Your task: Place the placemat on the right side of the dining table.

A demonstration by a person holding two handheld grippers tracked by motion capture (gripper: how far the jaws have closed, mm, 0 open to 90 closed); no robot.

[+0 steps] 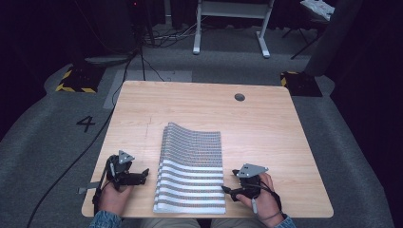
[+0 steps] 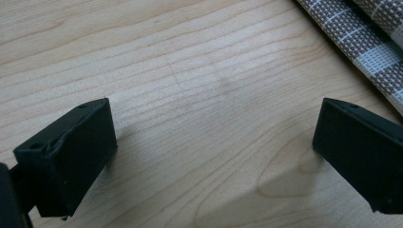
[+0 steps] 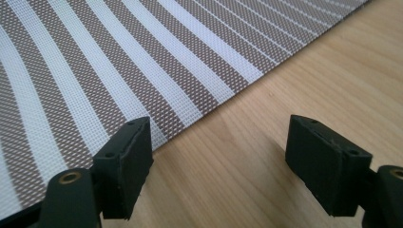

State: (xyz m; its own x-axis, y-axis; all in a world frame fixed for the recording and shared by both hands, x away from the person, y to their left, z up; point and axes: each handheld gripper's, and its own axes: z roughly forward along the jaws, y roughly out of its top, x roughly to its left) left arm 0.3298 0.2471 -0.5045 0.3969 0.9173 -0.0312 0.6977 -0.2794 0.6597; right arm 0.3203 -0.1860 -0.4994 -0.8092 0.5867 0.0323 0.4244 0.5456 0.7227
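Placemat (image 1: 190, 166) lies mid-table (image 1: 266, 128), far end curling up | my left claw (image 1: 142, 176) wide, just beside its left edge | my right claw (image 1: 229, 183) wide, straddling its right edge | looks light, floppy, woven: I'd pinch the near corners

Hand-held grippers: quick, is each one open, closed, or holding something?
Left hand-held gripper: open, holding nothing.
Right hand-held gripper: open, holding nothing, beside the striped mat.

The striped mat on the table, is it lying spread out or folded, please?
Spread out: the striped mat lies in one layer, though its far end arches up off the table.
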